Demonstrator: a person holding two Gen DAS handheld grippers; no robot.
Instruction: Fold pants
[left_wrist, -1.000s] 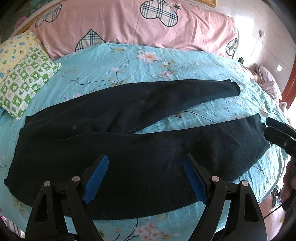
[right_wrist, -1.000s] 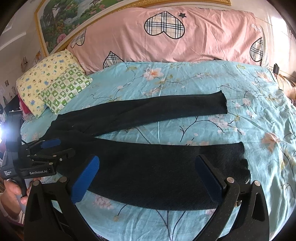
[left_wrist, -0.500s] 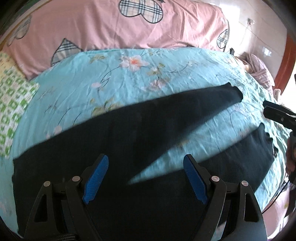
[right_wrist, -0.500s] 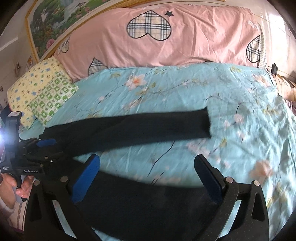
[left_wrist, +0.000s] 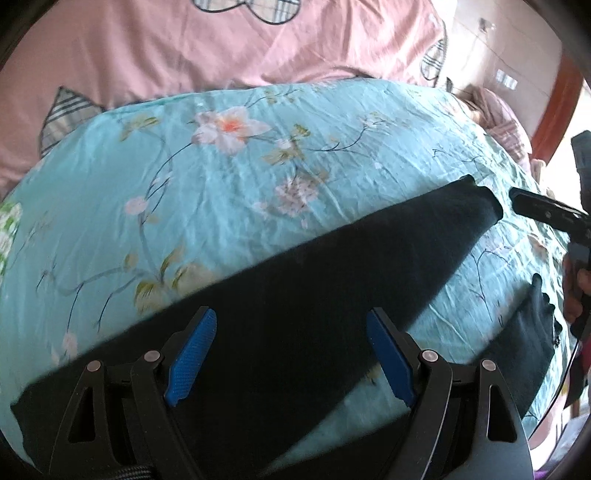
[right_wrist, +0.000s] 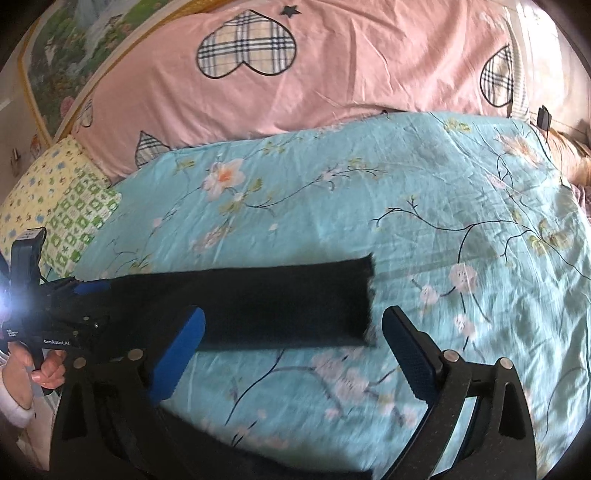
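Since a second before, both grippers had moved farther over the bed (right_wrist: 443, 206). The pants (left_wrist: 332, 288) lay flat on it, legs splayed. The left gripper (left_wrist: 291, 354) stood apart above them; the right gripper (right_wrist: 291, 354), empty, was closing slightly over the far leg's cuff.

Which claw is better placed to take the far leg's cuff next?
Right, most likely. The cuff lies just ahead of the right claw, whose jaws are closing with nothing pinched between them. The left claw hangs over the wide upper end of the pants, away from that cuff.
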